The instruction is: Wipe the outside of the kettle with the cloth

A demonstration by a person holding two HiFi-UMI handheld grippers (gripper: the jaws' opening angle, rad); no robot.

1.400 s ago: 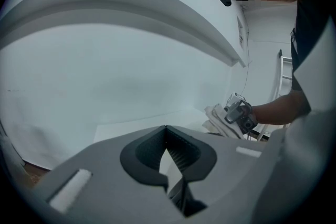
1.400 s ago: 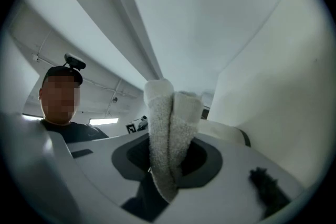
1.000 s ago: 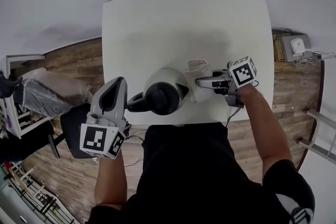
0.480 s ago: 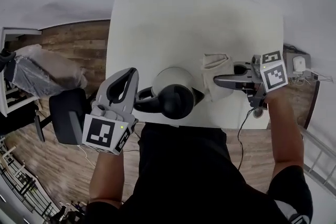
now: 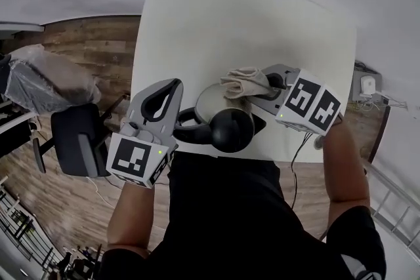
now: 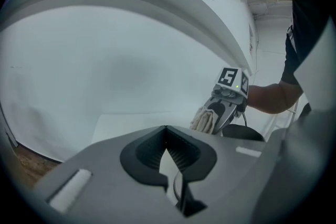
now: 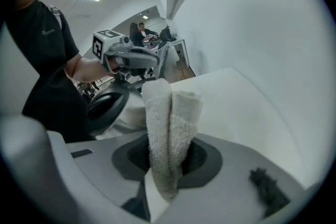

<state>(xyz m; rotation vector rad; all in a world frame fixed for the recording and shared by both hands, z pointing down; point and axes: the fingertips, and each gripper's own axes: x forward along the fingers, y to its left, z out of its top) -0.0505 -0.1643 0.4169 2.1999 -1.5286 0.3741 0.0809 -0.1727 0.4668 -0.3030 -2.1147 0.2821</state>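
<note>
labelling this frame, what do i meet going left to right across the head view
black chair → left gripper → kettle → right gripper; the cloth overlaps the kettle, so it is left out

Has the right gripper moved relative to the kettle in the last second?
Yes. In the head view the right gripper, shut on the cloth, has come in toward the kettle. The cloth now overlaps the kettle's body instead of sitting off to its right.

Black short-sleeved shirt (image 5: 230,220); grey left tongs (image 5: 172,86) and right tongs (image 5: 254,86) carry black-and-white marker cubes (image 5: 136,160) at eight and three o'clock
</note>
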